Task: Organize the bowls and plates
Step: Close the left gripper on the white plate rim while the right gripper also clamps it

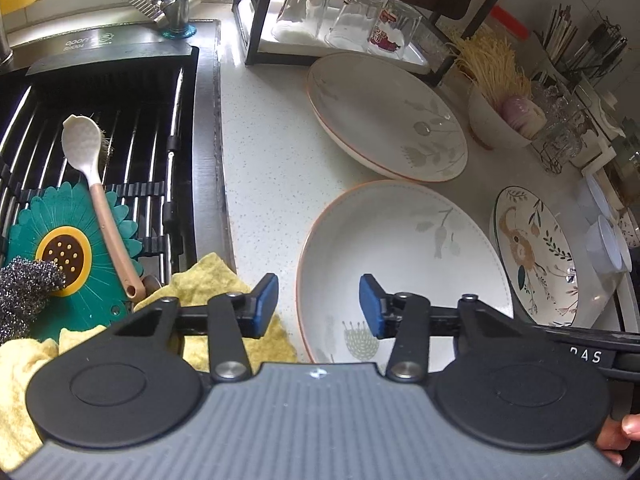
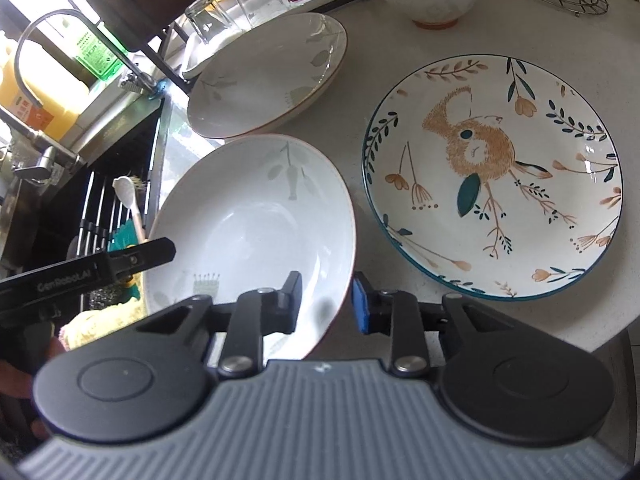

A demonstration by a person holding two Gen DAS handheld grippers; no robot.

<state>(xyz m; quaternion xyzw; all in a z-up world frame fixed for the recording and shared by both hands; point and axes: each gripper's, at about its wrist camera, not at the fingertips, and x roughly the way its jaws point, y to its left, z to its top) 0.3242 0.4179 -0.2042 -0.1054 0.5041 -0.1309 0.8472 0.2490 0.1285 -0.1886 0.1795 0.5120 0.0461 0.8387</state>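
Risk item: the near white plate (image 2: 256, 216), lying on the counter (image 1: 260, 160) between the sink (image 1: 100, 120) on the left and the rabbit-patterned plate (image 2: 492, 176) on the right, is being judged liable to slip or tip if raised by thin rim bites alone; a knock against its neighbours is being judged possible. Right gripper (image 2: 326, 300): jaws being narrowed astride the plate's right rim, contact not being clearly shown; left gripper (image 1: 318, 306): jaws being held partly open straddling the left rim, nothing being gripped.
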